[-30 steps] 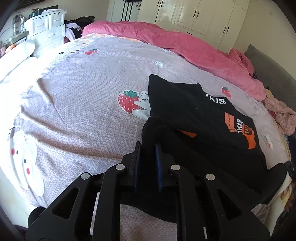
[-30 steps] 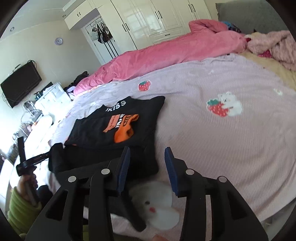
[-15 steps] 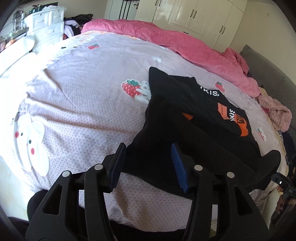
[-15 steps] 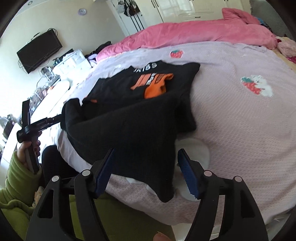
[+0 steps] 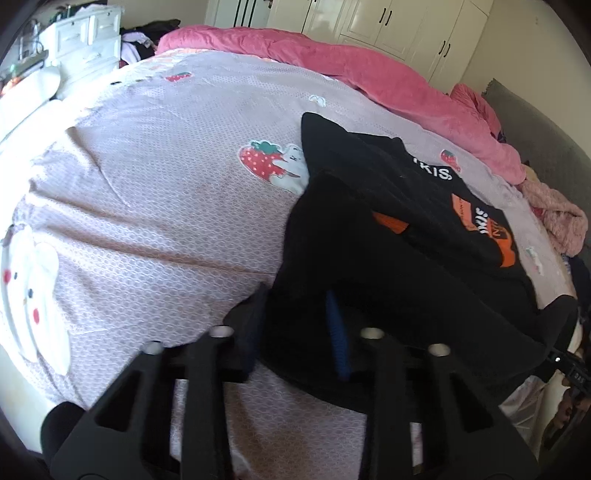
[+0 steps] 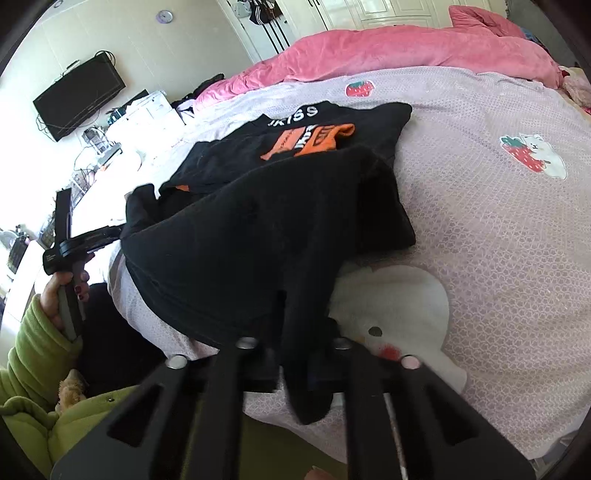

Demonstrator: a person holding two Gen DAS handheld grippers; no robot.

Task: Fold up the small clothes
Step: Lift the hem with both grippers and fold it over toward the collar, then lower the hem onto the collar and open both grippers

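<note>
A small black garment [image 5: 399,236] with orange and white print lies on the lilac bedspread [image 5: 166,192], its near part folded up over the rest. My left gripper [image 5: 295,332] is closing around the garment's near left edge, with cloth between the blue pads. My right gripper [image 6: 295,365] is closing around the near right corner [image 6: 306,369], which hangs down between the fingers. The garment [image 6: 258,229] humps up between the two grippers. The left gripper also shows in the right wrist view [image 6: 74,240], held by a hand in a green sleeve.
A pink duvet [image 5: 332,62] lies along the far side of the bed. White wardrobes [image 5: 388,26] stand behind. A white drawer unit [image 5: 88,44] and a wall TV [image 6: 79,98] are at the side. A white rabbit patch [image 6: 391,310] lies under the right gripper.
Both grippers were open half a second ago and have narrowed onto the garment's near edge. The right gripper has moved in so the corner now sits between its fingers.
</note>
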